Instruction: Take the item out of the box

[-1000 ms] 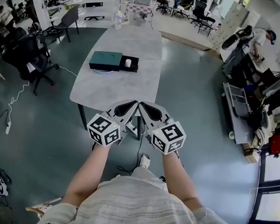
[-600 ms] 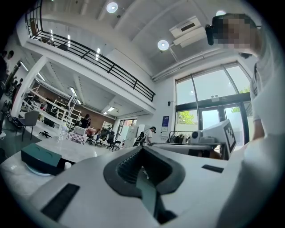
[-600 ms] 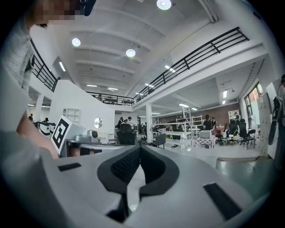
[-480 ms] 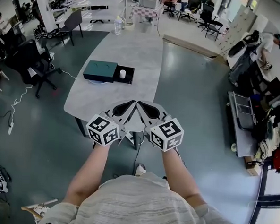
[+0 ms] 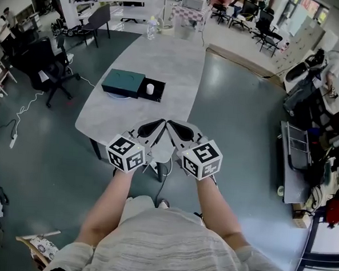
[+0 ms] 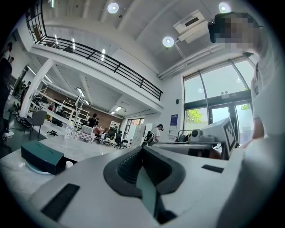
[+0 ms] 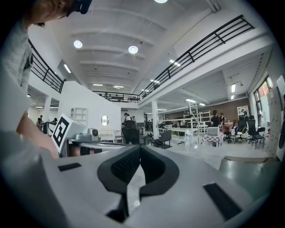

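Grey-green floor is spreading under the person, who is standing just short of the near end of the counter [image 5: 162, 63]. Both arms are reaching forward side by side. The left claw [image 5: 156, 125] and right claw [image 5: 176, 127] are hanging just over the counter's near edge, their noses almost touching each other. Each gripper view is showing its own jaws pressed together at the tips with nothing between them. This is probably a carrying pose for the approach: the claws are pointing roughly level, aiming down the counter and not at any object, and they are empty.

Well beyond them, towards the counter's left edge, the teal box [image 5: 123, 81] is lying flat. It is sitting on a pale disc [image 5: 119, 95] that is peeking out under its near side. A black tray [image 5: 156, 94] is sticking out of the box's right side like an opened drawer. The item [image 5: 150, 89], a small white cylinder, is standing upright in this tray just beside the teal shell. It is uncovered, so a claw could likely come down on it from above without moving the box first. What else the tray or shell is holding cannot be told from here.

At the far end a clear bottle [image 5: 151, 28] is standing alone, its contents unreadable. Office chairs [image 5: 50, 67] are waiting around the counter, and nothing of the task looks begun.
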The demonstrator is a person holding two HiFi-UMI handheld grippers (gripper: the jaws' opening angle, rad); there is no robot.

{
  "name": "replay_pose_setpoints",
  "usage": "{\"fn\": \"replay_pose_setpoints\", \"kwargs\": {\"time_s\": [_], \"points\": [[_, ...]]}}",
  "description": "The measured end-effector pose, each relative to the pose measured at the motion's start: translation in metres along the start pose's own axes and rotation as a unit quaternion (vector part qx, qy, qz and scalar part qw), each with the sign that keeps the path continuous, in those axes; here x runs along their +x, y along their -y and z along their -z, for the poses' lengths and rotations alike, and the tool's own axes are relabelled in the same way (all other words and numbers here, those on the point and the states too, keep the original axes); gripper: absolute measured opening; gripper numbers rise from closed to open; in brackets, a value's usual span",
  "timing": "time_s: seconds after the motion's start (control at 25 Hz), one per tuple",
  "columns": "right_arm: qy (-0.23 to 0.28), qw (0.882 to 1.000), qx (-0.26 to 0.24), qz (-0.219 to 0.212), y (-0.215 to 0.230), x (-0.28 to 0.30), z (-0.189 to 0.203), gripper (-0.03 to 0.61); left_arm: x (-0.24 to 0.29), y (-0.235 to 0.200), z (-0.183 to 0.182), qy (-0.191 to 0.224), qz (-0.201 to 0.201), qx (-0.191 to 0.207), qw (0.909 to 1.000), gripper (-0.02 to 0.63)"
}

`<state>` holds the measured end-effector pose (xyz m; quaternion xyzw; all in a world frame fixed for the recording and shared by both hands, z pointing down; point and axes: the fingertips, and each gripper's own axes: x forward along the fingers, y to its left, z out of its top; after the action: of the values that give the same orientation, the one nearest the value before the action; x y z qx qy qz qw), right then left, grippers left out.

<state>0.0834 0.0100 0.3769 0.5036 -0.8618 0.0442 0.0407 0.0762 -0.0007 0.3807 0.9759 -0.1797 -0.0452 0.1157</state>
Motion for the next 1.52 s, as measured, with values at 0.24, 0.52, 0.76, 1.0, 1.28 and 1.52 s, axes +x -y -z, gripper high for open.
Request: {"fn": "replay_pose_setpoints", "kwargs": {"time_s": [0.24, 0.52, 0.76, 1.0, 1.28, 1.52], "points": [[-0.007, 1.000, 0.001, -0.007, 0.010, 0.016, 0.004, 0.018, 0.007, -0.018, 0.002, -0.006, -0.008, 0.000, 1.0000, 0.020], [-0.016, 1.000, 0.003, -0.002, 0.037, 0.049, 0.004, 0.018, 0.029, -0.054, -0.002, -0.008, -0.004, -0.002, 1.0000, 0.020], [-0.023, 1.000, 0.002, 0.002, 0.057, 0.095, 0.000, 0.018, 0.042, -0.101, -0.011, -0.008, 0.001, -0.007, 0.9999, 0.020], [-0.029, 1.000, 0.004, 0.011, 0.077, 0.144, -0.004, 0.018, 0.054, -0.149, -0.022, -0.009, 0.014, -0.004, 0.9998, 0.020], [-0.038, 0.999, 0.002, 0.019, 0.083, 0.203, -0.002, 0.018, 0.051, -0.207, -0.029, -0.014, 0.025, -0.002, 0.9996, 0.020], [-0.055, 0.998, -0.012, 0.022, 0.087, 0.226, 0.003, 0.020, 0.053, -0.231, -0.028, -0.020, 0.038, -0.002, 0.9991, 0.020]]}}
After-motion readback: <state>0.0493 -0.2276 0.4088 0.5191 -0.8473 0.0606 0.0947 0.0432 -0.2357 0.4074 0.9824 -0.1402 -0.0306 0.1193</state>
